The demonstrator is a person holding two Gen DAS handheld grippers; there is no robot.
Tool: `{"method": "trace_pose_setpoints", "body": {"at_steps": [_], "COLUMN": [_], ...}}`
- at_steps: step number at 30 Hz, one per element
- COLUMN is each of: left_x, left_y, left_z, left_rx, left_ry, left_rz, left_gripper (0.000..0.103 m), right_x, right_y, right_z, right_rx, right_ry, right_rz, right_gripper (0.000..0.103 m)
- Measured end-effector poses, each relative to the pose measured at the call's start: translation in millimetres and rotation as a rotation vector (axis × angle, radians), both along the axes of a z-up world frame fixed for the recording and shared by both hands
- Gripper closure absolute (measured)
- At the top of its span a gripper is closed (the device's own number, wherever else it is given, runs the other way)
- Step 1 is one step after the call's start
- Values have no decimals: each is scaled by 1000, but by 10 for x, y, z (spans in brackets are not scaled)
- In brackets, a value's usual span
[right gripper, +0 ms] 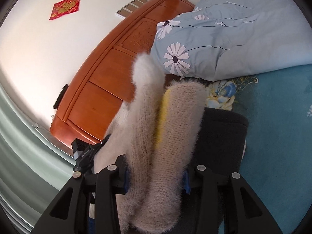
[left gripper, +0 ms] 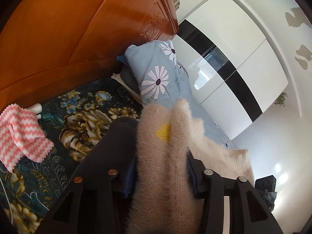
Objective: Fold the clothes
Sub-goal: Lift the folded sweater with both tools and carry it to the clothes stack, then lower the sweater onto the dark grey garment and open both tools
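Observation:
A fuzzy cream knit sweater [left gripper: 161, 161] with a yellow patch [left gripper: 163, 132] is bunched between the jaws of my left gripper [left gripper: 161, 146], which is shut on it and holds it above the bed. The same sweater [right gripper: 156, 136] fills my right gripper [right gripper: 156, 142], also shut on it, with a yellow stripe [right gripper: 162, 117] in the fold. The cloth stretches between both grippers. The other gripper shows at the lower right in the left wrist view [left gripper: 267, 191] and at the lower left in the right wrist view [right gripper: 85, 154].
A dark floral bedspread [left gripper: 78, 124] covers the bed. A pink-and-white zigzag cloth [left gripper: 21, 134] lies at left. A blue daisy-print pillow [left gripper: 156, 74] and quilt [right gripper: 224, 39] sit by the orange wooden headboard [left gripper: 78, 29]. A white and black wardrobe [left gripper: 234, 58] stands beyond.

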State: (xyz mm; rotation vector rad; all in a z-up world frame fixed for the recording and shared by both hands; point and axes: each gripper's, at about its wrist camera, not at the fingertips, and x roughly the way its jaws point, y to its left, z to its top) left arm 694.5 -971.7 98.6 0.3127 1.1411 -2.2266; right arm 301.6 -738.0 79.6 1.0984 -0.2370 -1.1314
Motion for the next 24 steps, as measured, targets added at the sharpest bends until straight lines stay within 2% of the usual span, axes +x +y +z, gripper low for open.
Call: {"method": "trace_pose_setpoints", "body": {"at_steps": [11,13,17,19,21,24], "left_x": [237,277,182,30,-113,-237], "left_y": [246,295,499,563,610,617], "left_z": [527,626,834,840,803,670], "left_rx": [-96,-115,-181,-201,-217,-194], "left_ry": [-35,-40,-29,-78,-141,-181], "left_rz": [142,164,89,50,36,27], "left_gripper": [46,43,37,37,37,37], "right_x": [130,102,29,-4,24,191], "right_y": [52,117,275,400,513,480], "right_z": [274,324,478,627,775,864], "right_rx": [29,34,17,-41,-130,-157], "right_ry": [185,217,299,319,303,311], "right_rz": [5,-7,-72,-129,-139,-72], "right_gripper": [51,48,45,45,45,45]}}
